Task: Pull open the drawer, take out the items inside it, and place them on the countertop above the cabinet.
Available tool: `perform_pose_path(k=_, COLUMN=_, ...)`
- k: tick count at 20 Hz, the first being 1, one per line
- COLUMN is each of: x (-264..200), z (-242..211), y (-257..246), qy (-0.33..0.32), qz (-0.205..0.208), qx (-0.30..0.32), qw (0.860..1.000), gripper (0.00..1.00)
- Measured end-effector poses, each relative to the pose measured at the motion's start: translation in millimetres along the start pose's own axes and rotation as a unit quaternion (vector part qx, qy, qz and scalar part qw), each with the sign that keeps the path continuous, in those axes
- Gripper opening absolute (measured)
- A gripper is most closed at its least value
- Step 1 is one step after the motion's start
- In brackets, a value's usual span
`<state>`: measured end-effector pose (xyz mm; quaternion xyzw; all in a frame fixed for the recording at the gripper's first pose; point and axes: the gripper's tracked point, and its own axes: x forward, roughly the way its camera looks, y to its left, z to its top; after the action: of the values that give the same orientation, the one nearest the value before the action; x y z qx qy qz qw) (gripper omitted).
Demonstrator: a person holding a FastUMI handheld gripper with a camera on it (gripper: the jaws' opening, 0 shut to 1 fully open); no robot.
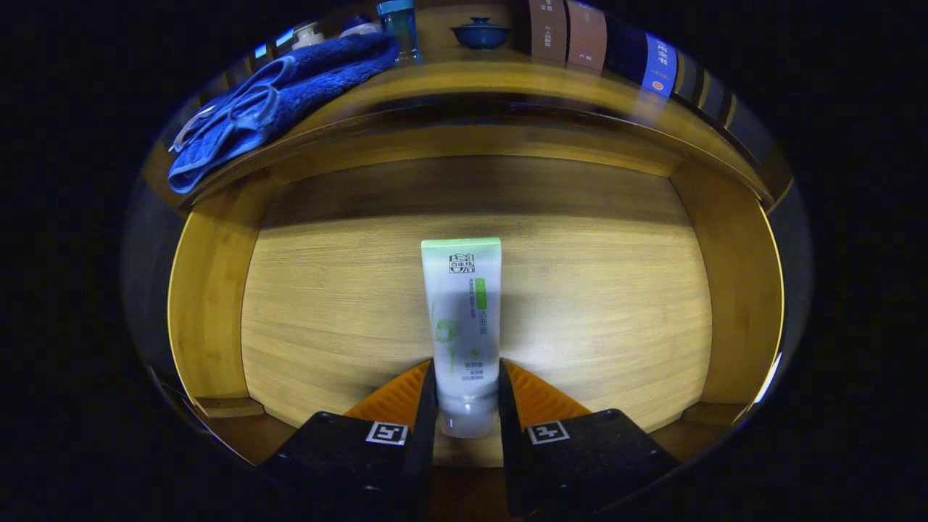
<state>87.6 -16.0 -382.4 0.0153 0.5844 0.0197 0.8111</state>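
The wooden drawer [217,290] stands pulled open below me, and I look down into it. A white tube with a green end [462,304] lies on the drawer floor, its cap end toward me. My gripper [467,395] is shut on the tube's lower part, with both fingers pressed against its sides. The rest of the tube reaches out beyond the fingertips toward the drawer's back. The wooden countertop [507,80] runs above the drawer.
A blue towel [290,94] lies on the countertop's left side with a pair of scissors [232,116] on it. A blue bottle [399,25], a dark blue lidded bowl [480,32] and several boxes [580,32] stand farther back. The drawer walls [732,290] enclose both sides.
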Motion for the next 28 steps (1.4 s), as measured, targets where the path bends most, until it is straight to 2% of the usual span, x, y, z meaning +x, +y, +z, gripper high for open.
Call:
perform_pose_path(k=4, x=-26, z=-5, y=2, qy=-0.032, qz=0.003, qx=0.001, qw=0.999, gripper=0.45)
perform_pose_path(k=8, x=-73, z=4, y=3, qy=-0.087, qz=0.015, qx=0.005, qw=0.996, gripper=0.45)
perform_pose_path(k=12, x=-115, z=43, y=0, qy=-0.140, qz=0.019, qx=0.011, qw=0.990, gripper=0.44)
perform_pose_path(k=16, x=-141, z=101, y=-3, qy=-0.187, qz=0.017, qx=0.021, qw=0.982, gripper=0.45)
perform_pose_path(k=21, x=-138, z=170, y=1, qy=-0.208, qz=0.017, qx=0.021, qw=0.978, gripper=0.44)
perform_pose_path(k=28, x=-94, z=227, y=-10, qy=-0.176, qz=-0.011, qx=0.029, qw=0.984, gripper=0.45)
